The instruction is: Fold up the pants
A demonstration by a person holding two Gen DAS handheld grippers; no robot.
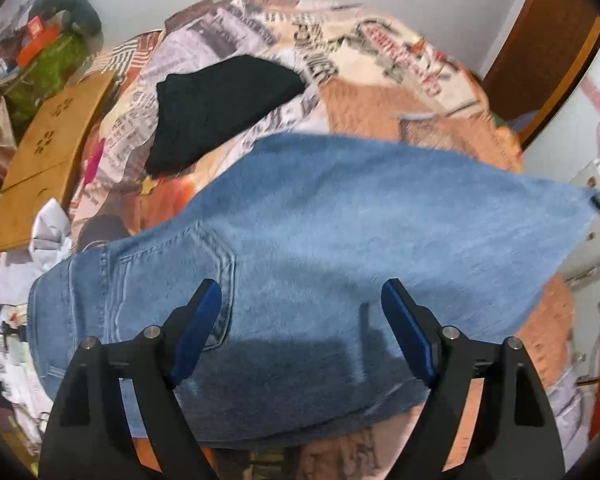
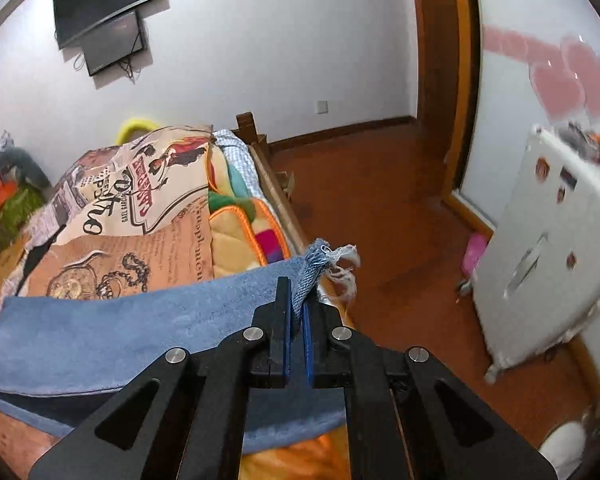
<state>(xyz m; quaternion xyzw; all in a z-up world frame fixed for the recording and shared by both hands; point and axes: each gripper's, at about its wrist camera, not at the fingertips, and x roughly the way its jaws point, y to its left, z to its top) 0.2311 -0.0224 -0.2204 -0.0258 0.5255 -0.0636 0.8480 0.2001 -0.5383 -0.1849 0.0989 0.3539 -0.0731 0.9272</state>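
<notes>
The right gripper (image 2: 299, 320) is clamped on a frayed hem corner of the jeans (image 1: 320, 240), white threads spilling past its fingertips. The left gripper (image 1: 302, 300) is spread wide over the denim, holding nothing, a stitched back pocket under its left finger. Beyond the far denim edge lie printed bedspread (image 1: 380, 60) and a black garment (image 1: 220, 108).

Jeans (image 1: 320, 216): blue denim, matt, coarse weave; hem frayed to white threads.
Bedspread (image 1: 380, 60): printed cloth, matt.
Left gripper (image 1: 302, 304): matt black plastic, blue pads, bright metal pins.
Floor (image 2: 380, 200): glossy red-brown wood.
</notes>
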